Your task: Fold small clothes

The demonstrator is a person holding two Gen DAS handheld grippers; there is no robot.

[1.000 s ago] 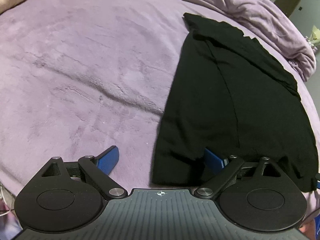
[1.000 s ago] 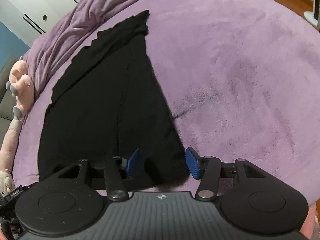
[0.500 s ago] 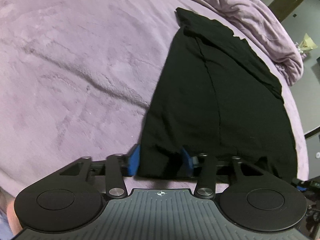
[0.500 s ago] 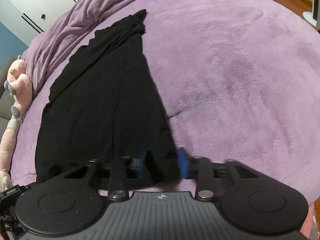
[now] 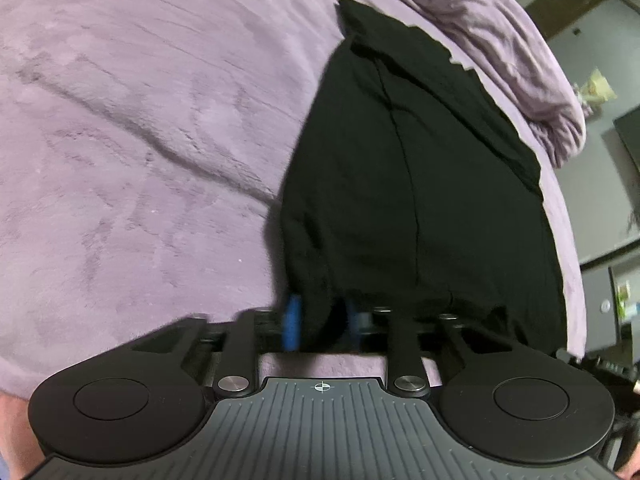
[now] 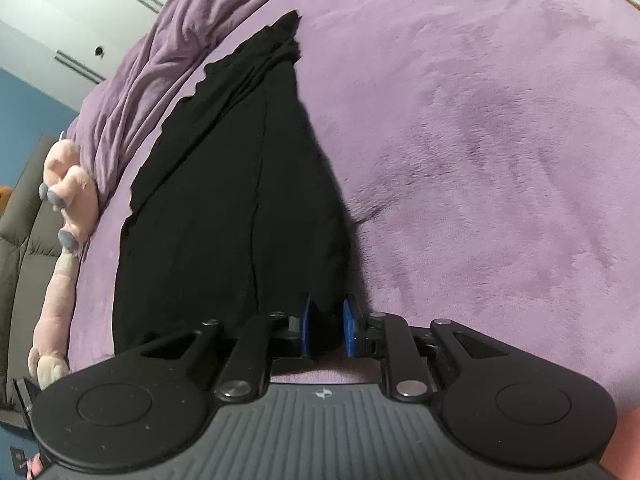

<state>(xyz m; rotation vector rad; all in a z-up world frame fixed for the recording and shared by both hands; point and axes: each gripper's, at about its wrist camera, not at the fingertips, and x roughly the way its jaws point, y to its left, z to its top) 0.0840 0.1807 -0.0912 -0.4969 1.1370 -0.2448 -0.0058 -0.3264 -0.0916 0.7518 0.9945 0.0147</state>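
Now both tongs — left gripper (image 5: 320,322), right gripper (image 6: 326,330) — pinch the black garment's (image 5: 400,184) near corners.

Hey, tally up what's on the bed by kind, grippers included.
Black garment: 1
Purple blanket: 1
Pink plush toy: 1
Grippers: 2, left and right, each shut on a near corner of the garment
Total: 5
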